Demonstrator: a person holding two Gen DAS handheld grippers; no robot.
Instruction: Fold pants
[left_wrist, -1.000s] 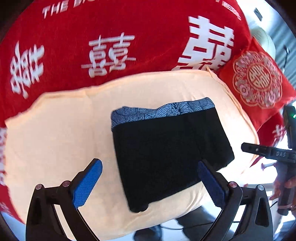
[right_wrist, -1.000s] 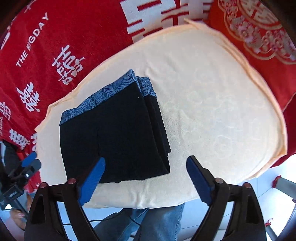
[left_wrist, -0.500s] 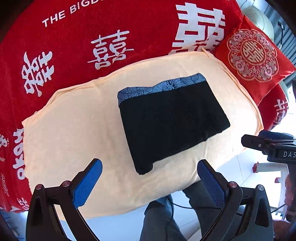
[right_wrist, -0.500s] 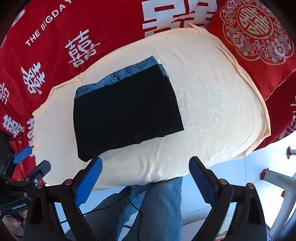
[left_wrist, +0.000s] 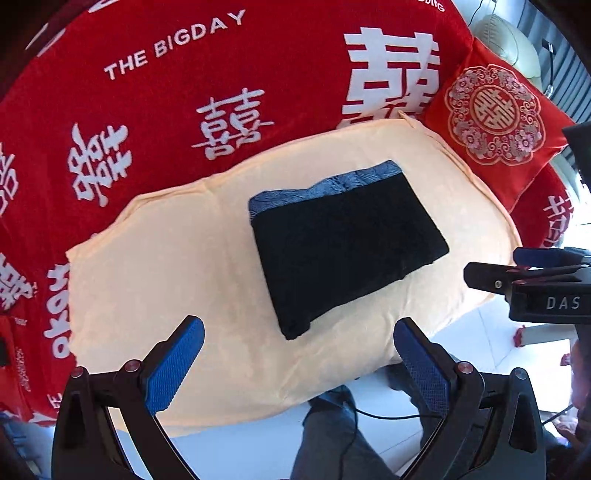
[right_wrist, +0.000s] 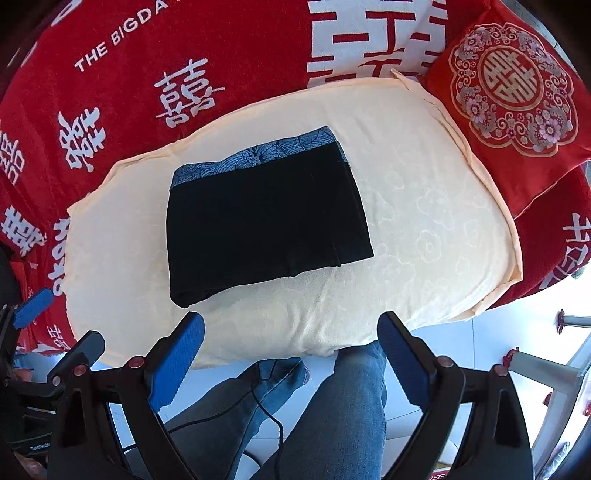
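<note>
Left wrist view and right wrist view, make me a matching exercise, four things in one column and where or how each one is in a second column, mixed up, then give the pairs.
Things:
1. black pants
2. cream cloth
3. embroidered red cushion
4. left gripper

Places or states:
A. open, holding nothing, off the cloth's near edge
B. spread over the red printed blanket
C. folded into a compact rectangle, patterned blue waistband on the far side
D. beside the cloth's far right corner

Pairs: 1-C, 2-B, 3-D, 4-A
</note>
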